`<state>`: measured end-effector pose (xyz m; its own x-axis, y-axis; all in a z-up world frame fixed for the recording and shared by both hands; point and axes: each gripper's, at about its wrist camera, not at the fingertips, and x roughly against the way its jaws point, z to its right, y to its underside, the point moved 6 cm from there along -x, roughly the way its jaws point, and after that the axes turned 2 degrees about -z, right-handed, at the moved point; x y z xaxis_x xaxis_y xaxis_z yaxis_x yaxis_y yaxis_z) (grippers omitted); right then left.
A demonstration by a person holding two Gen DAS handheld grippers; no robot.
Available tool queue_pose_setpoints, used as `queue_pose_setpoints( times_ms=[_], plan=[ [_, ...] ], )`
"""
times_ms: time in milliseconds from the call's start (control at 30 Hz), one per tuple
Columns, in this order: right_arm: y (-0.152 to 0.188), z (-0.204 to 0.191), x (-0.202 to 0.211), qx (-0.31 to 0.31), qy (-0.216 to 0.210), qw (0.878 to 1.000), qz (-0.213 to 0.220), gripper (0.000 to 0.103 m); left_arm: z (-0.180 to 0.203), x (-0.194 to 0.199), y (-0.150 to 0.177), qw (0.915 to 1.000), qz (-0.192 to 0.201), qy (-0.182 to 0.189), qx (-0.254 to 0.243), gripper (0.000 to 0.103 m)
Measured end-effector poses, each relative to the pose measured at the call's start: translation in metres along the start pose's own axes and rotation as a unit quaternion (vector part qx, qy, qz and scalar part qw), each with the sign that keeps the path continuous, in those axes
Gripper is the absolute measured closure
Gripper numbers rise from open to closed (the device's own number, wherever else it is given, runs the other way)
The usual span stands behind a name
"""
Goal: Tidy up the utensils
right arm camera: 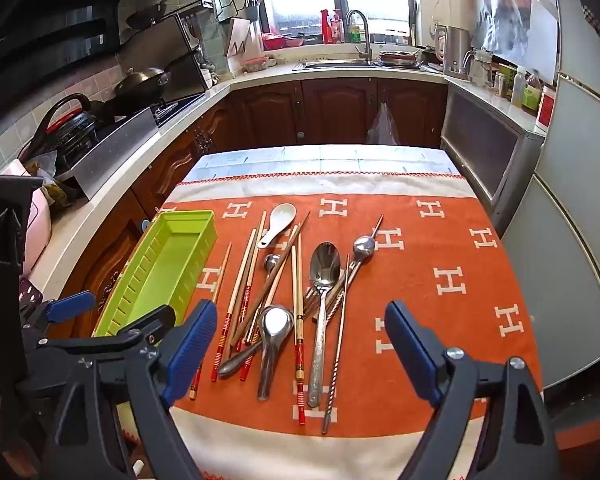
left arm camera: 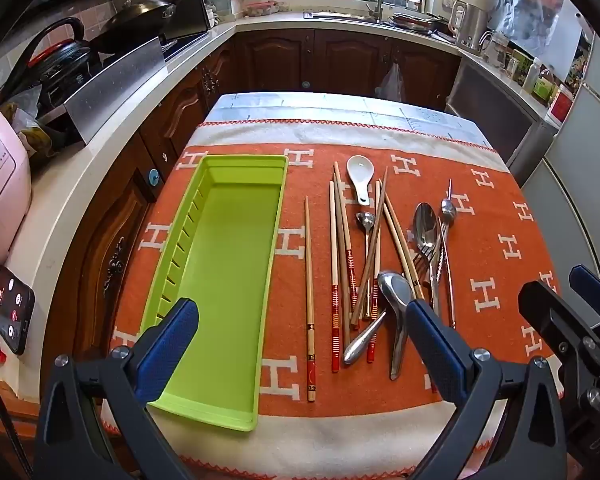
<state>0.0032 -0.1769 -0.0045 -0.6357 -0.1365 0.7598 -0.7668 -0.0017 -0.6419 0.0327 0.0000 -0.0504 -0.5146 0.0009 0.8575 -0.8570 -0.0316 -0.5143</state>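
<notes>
An empty lime-green tray lies lengthwise on the left of the orange cloth. To its right is a loose pile of utensils: wooden chopsticks, a white ceramic spoon, steel spoons and a fork. One chopstick lies apart, beside the tray. My left gripper hovers open over the tray's near end and that chopstick. My right gripper hangs open above the pile's near ends. Neither holds anything.
The table carries an orange patterned cloth, bare on its right half. Kitchen counters ring it: a pink rice cooker and stove with wok to the left, the sink behind, a fridge to the right.
</notes>
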Motion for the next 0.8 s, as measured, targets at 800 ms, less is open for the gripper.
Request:
queue_pose_setpoints(
  times_ms=[800],
  plan=[
    [0.003,0.003,-0.008,-0.009,-0.007,1.000,-0.012,0.016,0.003,-0.009,0.005,0.9998,-0.021,0.007,-0.001,0.001]
  ],
)
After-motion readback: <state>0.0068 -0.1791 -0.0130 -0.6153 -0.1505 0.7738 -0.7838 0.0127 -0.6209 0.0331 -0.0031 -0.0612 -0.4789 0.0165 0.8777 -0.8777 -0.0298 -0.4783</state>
